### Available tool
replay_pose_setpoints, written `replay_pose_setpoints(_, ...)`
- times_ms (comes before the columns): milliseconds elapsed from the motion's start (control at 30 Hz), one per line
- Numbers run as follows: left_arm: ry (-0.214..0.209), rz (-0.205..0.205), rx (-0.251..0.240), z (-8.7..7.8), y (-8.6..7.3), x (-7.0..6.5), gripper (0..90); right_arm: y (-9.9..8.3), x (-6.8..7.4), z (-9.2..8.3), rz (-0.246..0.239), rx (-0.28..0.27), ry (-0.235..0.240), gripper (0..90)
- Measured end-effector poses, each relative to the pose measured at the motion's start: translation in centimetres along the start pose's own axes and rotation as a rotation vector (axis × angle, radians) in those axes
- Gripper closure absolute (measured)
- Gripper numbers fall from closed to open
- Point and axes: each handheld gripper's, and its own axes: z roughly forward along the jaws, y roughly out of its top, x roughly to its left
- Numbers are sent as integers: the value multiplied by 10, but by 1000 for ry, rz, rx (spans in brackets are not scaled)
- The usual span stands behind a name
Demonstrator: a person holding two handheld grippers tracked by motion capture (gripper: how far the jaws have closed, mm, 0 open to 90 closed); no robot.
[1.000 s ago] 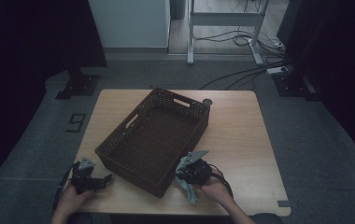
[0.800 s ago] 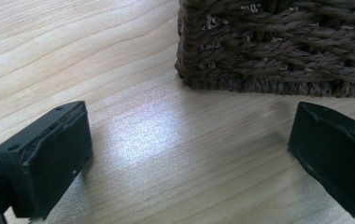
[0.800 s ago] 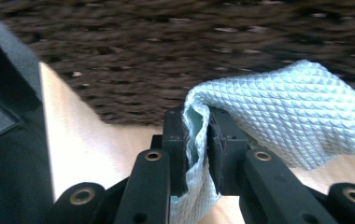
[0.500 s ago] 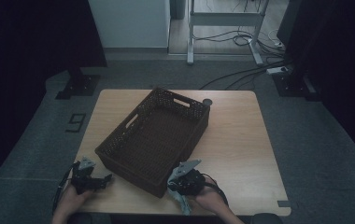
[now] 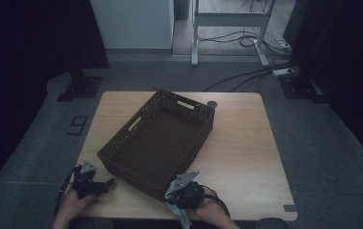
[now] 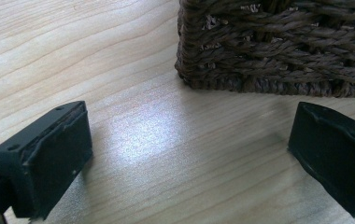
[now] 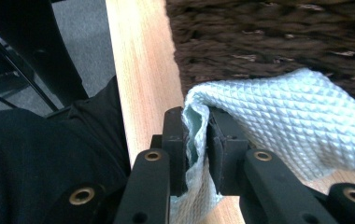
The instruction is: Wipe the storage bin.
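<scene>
— Cloth (image 7: 278,112) sits pinched in the right gripper (image 7: 196,140), jaws clamped on its edge, right by the near corner of the basket (image 5: 160,138). Which way to go?

— The basket lies just ahead of the right gripper, its long axis running away toward the far right of the table (image 5: 246,143). The left gripper (image 6: 189,154), jaws wide and empty, rests by the other near corner.

— What differs from a second ago?

— The right hand has slid leftward along the table's near edge; the left looks unmoved.
</scene>
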Motion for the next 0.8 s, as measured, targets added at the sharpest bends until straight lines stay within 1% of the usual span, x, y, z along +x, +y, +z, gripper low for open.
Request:
replay_pose_setpoints(67,0,-2,0,0,0,0,0,1,0,0,-7,5,-1,771)
replay_pose_setpoints(167,0,-1,0,0,0,0,0,0,-2,-4,-7,6,-3,772)
replay_pose_setpoints(333,0,0,0,0,0,0,0,-1,-11,-21,6,-11,-41,774)
replay_pose_setpoints(433,0,0,0,0,0,0,0,-1,-14,-29,16,-21,-56,774)
replay_pose_setpoints(467,0,0,0,0,0,0,0,-2,-16,-32,12,-23,-63,774)
replay_pose_setpoints(800,-1,1,0,0,0,0,0,-1,-24,-55,24,-45,-110,779)
